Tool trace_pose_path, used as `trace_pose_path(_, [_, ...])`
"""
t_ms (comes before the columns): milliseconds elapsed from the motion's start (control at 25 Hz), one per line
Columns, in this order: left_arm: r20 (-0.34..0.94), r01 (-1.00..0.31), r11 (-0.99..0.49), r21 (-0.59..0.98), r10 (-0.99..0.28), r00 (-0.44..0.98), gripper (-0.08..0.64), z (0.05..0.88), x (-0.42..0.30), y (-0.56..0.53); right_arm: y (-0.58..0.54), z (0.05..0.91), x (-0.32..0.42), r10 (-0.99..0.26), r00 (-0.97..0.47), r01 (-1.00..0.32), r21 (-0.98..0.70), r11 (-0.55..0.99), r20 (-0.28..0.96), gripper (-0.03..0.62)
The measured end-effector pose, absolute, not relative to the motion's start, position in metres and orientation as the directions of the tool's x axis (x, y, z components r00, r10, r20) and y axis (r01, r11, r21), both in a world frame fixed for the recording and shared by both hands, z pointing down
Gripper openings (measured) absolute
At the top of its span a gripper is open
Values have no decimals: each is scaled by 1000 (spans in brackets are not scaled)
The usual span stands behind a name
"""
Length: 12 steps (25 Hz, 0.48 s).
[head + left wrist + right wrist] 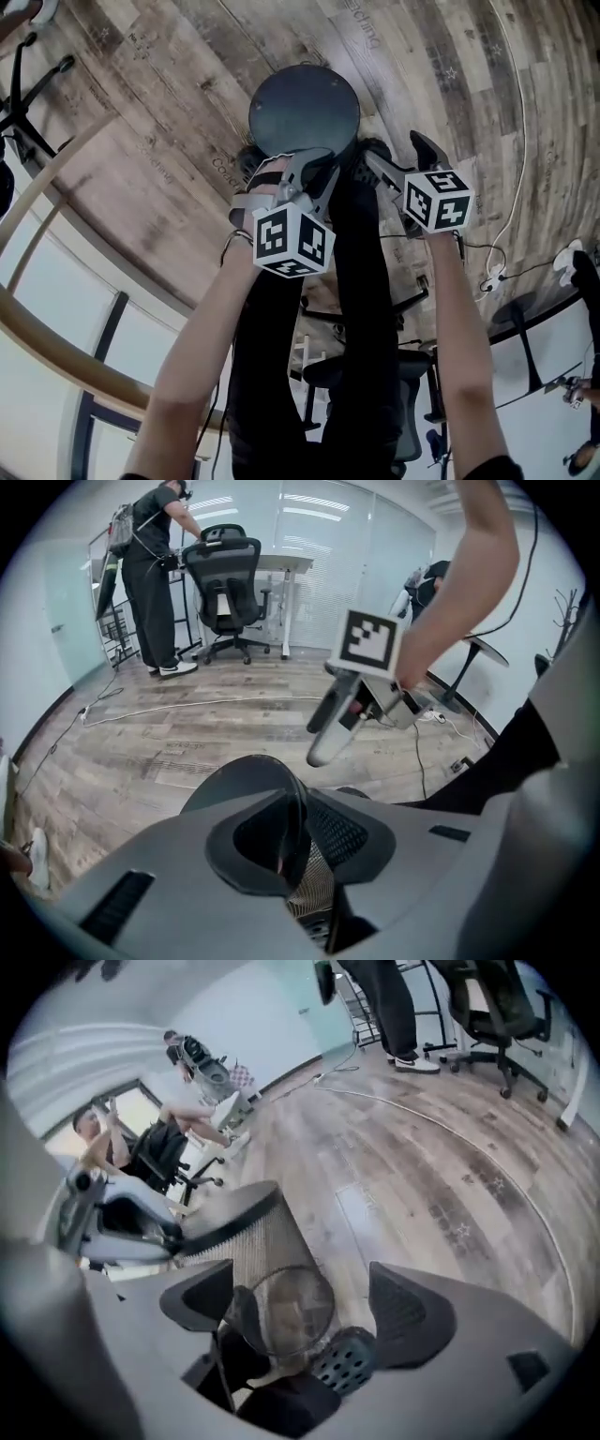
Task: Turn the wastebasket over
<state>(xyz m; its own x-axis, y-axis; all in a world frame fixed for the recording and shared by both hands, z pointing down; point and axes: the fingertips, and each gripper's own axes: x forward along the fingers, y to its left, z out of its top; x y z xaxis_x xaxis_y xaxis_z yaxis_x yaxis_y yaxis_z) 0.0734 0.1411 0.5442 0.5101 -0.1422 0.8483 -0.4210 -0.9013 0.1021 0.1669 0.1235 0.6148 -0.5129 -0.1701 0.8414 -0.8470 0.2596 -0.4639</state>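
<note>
The dark mesh wastebasket (303,105) is off the upright, one solid round end turned up to the head view. My left gripper (298,176) is shut on its thin rim (298,803), with mesh (330,834) to the right of the pinch. In the right gripper view the basket (258,1255) shows its narrow end near and its black-banded rim far, beside the left gripper (112,1222). The right gripper (398,155) hovers open to the basket's right, apart from it. Its jaws (305,1307) frame the basket and a shoe without touching.
Plank floor all round. The wearer's black-clad legs (361,281) and perforated shoes (342,1358) stand just behind the basket. An office chair (225,569), a standing person (150,574) and a white cable (187,705) lie farther off. A power strip (492,277) is at right.
</note>
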Motion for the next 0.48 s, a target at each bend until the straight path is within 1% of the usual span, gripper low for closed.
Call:
trace_pose_path(160, [850,-386,-917,98,-125,512,72,545,75,157,95,594,138,-213,-627,-778,-613,138,749,471])
trace_pose_path(240, [849,-371,-924,95,-120,515,71,546,76,165,89,595,122,-215,-666,-740,-668,76,714,471])
trace_pose_path(480, [846,-312,-946,92,-91,526,69,547,77,182,109,622,86,-74,-689,-724,-689,31,720,469])
